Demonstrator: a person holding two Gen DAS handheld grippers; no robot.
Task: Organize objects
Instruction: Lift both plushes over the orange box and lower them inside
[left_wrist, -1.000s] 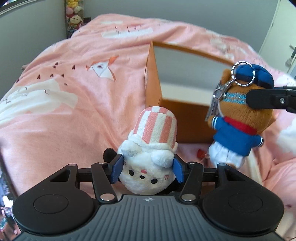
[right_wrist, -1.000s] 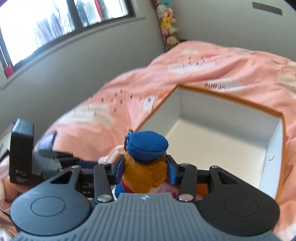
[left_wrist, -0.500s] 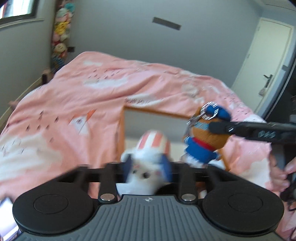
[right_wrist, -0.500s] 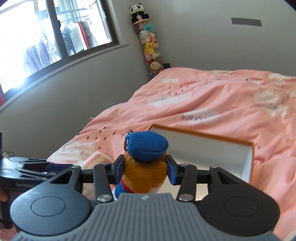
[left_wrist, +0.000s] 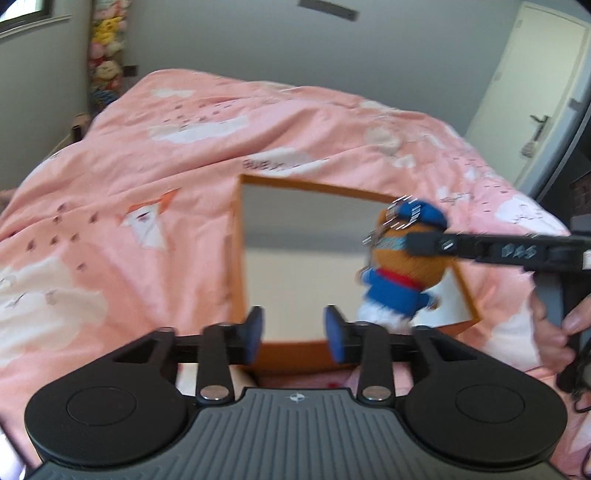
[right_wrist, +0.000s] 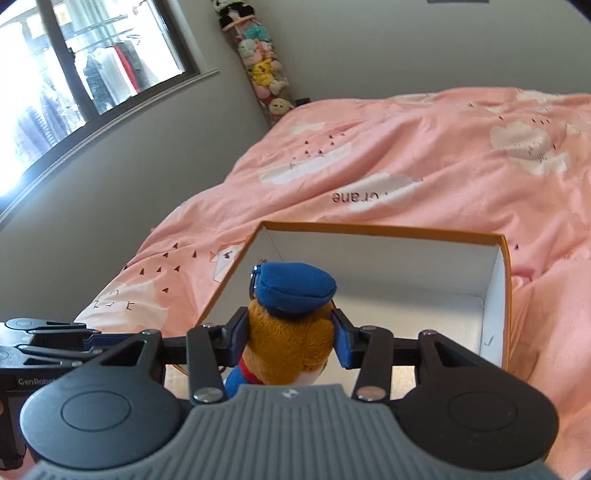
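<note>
bear toy (right_wrist: 291, 332) held over the orange box (right_wrist: 506, 280), clamped in the right gripper (right_wrist: 290, 338).
left gripper (left_wrist: 291, 334) is opening, empty; a grip only on the head (soft plush) could slip, dropping the toy outside.

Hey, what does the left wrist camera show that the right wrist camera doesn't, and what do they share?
Only the left wrist view shows the white door, a person's hand, and the left gripper opening with nothing between its blue pads.

Only the right wrist view shows the window.

Both show the orange-walled open cardboard box, the pink cloud-print quilt, and the right gripper clamping the brown plush bear in a blue cap.
</note>
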